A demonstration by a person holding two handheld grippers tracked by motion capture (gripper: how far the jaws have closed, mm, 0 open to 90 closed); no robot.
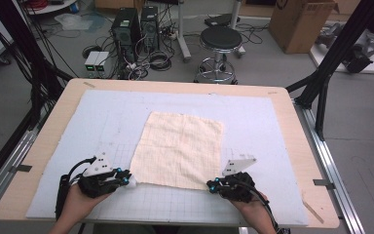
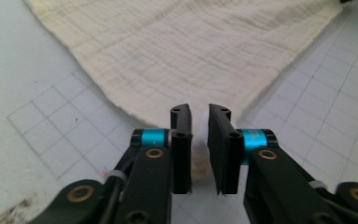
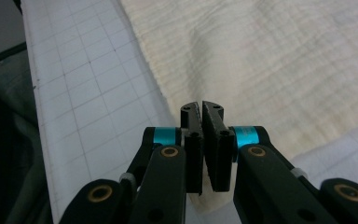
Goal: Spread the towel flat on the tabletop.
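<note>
A cream square cloth [image 1: 180, 148] lies flat in the middle of the pale gridded mat [image 1: 102, 117]. My left gripper [image 1: 130, 181] sits at the cloth's near left corner. In the left gripper view its jaws [image 2: 199, 112] stand a little apart, and the cloth [image 2: 191, 51] tapers to a corner that lies in the gap without being pressed. My right gripper [image 1: 209, 185] is at the near right corner. The right gripper view has its jaws [image 3: 201, 108] closed together on the edge of the cloth [image 3: 270, 70], whose corner pokes out beneath them.
The mat covers most of a wooden table [image 1: 53, 122], whose edge runs close behind both hands. Beyond the table stand a black stool [image 1: 220, 39], computer towers [image 1: 126, 27] with cables and a cardboard box [image 1: 299, 22]. Black frame posts flank both sides.
</note>
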